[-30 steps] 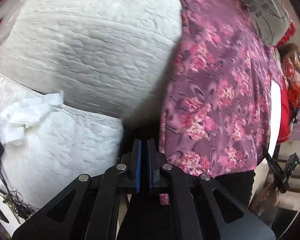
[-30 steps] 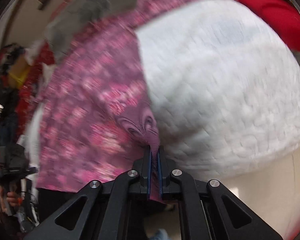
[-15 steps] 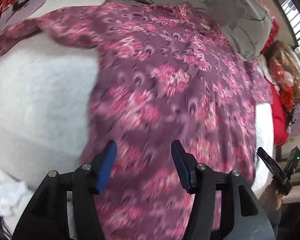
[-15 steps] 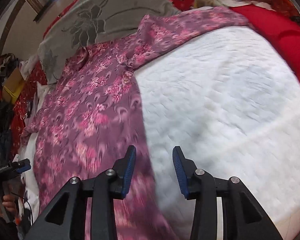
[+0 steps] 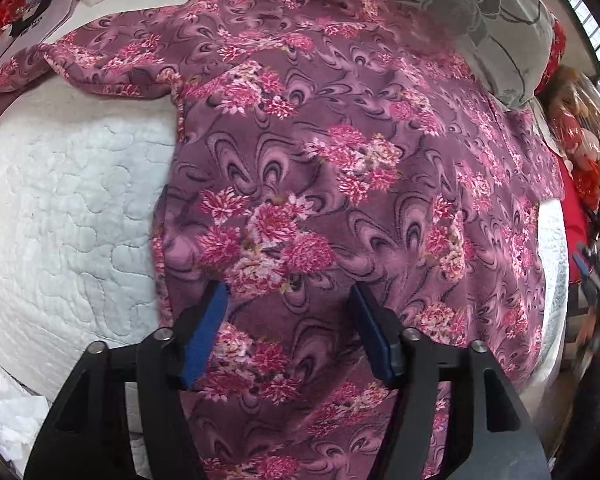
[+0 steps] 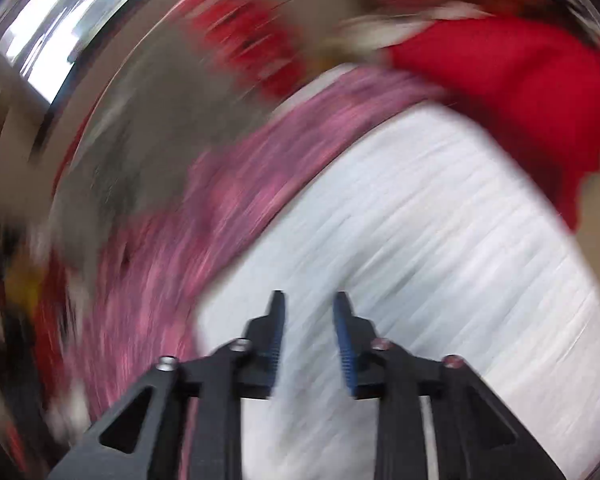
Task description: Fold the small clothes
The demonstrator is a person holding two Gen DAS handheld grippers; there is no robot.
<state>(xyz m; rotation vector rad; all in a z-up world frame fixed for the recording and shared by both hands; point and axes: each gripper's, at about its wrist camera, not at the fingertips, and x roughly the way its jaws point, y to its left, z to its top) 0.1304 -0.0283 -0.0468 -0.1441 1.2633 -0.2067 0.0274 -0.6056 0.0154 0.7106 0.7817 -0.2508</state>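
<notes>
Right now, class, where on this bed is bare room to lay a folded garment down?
The white quilt is bare left of the floral garment, below its spread sleeve. The far edge is crowded: papers, grey pillow. The right view, blurred, shows bare quilt between garment and red cloth.

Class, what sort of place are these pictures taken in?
Probably a bedroom: a purple floral garment lies spread on a white quilted bed cover, with a grey flower-patterned pillow behind it.

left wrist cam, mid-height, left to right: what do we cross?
White quilted bedcover → purple floral garment → narrow strip of white bedcover at the far edge → red fabric → the other claw, blurred at the frame edge.
</notes>
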